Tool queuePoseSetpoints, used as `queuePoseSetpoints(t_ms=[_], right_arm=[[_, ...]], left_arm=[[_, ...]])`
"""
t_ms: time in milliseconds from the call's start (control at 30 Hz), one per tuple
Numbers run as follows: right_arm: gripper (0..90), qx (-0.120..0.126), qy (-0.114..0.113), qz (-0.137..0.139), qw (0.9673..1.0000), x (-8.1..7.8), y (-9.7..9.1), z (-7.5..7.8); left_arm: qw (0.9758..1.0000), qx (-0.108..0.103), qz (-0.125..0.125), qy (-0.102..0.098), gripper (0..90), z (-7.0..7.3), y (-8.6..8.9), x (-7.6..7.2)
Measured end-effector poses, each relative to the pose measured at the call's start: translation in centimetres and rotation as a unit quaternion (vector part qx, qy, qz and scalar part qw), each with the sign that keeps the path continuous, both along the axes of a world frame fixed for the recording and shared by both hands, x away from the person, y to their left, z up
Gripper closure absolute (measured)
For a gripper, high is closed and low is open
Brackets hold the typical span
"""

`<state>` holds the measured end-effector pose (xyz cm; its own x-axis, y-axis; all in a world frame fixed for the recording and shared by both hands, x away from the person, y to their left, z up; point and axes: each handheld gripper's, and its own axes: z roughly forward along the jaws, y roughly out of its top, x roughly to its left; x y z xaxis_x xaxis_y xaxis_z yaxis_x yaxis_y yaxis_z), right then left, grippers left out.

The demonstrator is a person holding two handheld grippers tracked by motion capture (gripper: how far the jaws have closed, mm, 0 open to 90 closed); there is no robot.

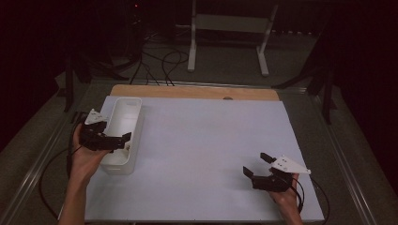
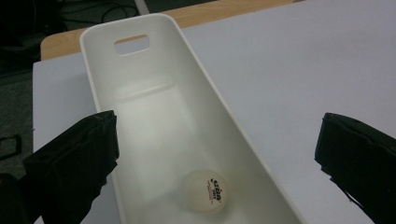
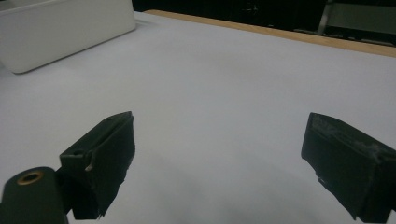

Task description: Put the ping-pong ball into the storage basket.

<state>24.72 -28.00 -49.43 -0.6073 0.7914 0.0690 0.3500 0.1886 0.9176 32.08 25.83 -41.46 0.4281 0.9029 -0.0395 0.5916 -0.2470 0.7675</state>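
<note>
Ball [image 2: 204, 191] is lying on the floor of the white bin [image 1: 135, 123], at the bin's near end. We are holding the left gripper [image 1: 123, 140] over that end with its jaws spread wide and nothing between them. The right gripper [image 1: 256, 163] is hovering well apart from the bin, jaws likewise parted and empty. If we are retrieving the ball, we judge it best to descend straight, straddle it clear of the bin walls, and close gently since it may roll. Red and dark print on the ball is too small to read.
</note>
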Motion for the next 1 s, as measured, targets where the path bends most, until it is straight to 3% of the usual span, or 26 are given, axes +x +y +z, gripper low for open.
queuePoseSetpoints(t_ms=[1000], right_arm=[[9.5, -0.001, -0.001, 0.000, 1.0000, -0.1, 0.1, 0.0]], left_arm=[[0.9993, -0.012, -0.028, -0.022, 0.2, -1.1, -1.5, -1.5]])
